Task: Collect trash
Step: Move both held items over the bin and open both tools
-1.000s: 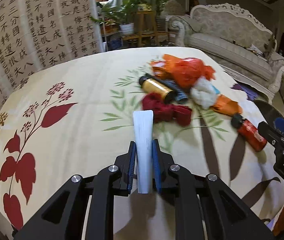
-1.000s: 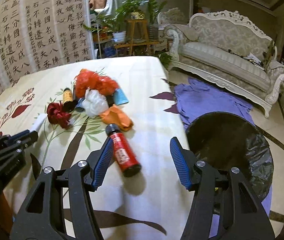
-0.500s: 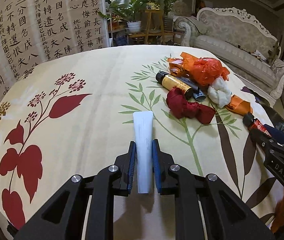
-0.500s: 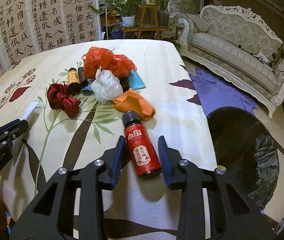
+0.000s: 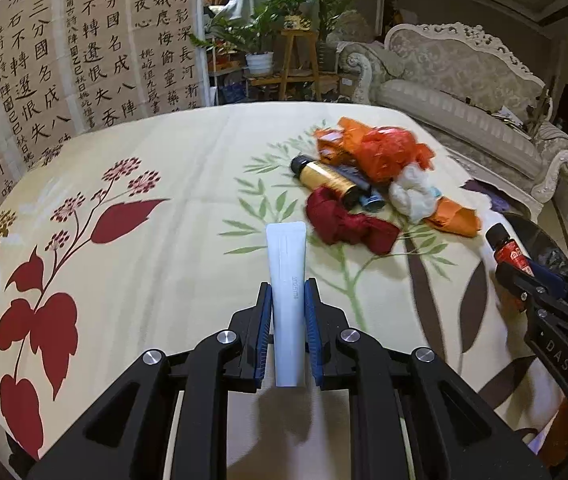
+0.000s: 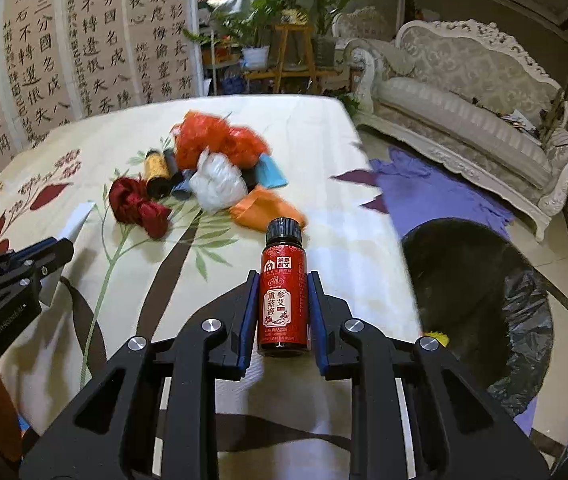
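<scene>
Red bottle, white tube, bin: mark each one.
red bottle (image 6: 283,300), right wrist view, on its label.
white tube (image 5: 287,276), left wrist view, mid-body.
bin (image 6: 523,320), right wrist view, on its black liner.

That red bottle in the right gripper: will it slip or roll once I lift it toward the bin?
The right gripper has just closed on the red bottle, pads on its label, so it probably holds. The smooth round body could twist or slide. It looks rigid and small, likely light. If dropped on the tablecloth it may roll.
</scene>
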